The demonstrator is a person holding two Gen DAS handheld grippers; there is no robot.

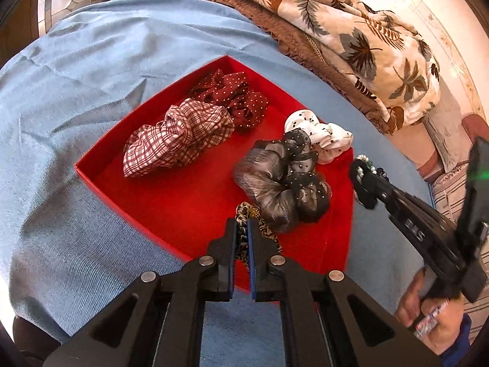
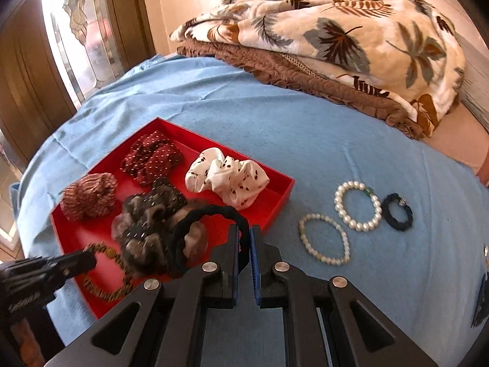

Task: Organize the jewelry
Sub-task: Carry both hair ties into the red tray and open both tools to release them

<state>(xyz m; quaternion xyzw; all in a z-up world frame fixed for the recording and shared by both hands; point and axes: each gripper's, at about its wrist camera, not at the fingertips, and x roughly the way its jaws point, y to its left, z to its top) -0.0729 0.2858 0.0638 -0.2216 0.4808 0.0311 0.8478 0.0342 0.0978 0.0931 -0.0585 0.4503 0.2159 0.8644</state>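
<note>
A red tray point(image 1: 183, 202) lies on a blue cloth and holds plaid point(image 1: 177, 140), maroon dotted point(image 1: 235, 98), white point(image 1: 324, 137) and grey-black point(image 1: 281, 186) scrunchies. My left gripper point(image 1: 243, 224) is shut on a leopard-print hair band point(image 1: 244, 211) over the tray's near edge. My right gripper point(image 2: 244, 231) is shut on a black hair tie point(image 2: 211, 211), which hangs above the tray's point(image 2: 284, 188) near right part. The right wrist view shows the left gripper point(image 2: 88, 258) with the leopard band point(image 2: 107, 275). Two pearl bracelets point(image 2: 324, 238) point(image 2: 357, 205) and a dark hair tie point(image 2: 397, 211) lie right of the tray.
A leaf-patterned blanket point(image 2: 336, 36) on a brown quilt point(image 2: 305, 70) is piled at the far side of the blue cloth point(image 2: 244, 116). A glazed door point(image 2: 76, 30) stands at the far left. A hand point(image 1: 428, 312) holds the right gripper's handle.
</note>
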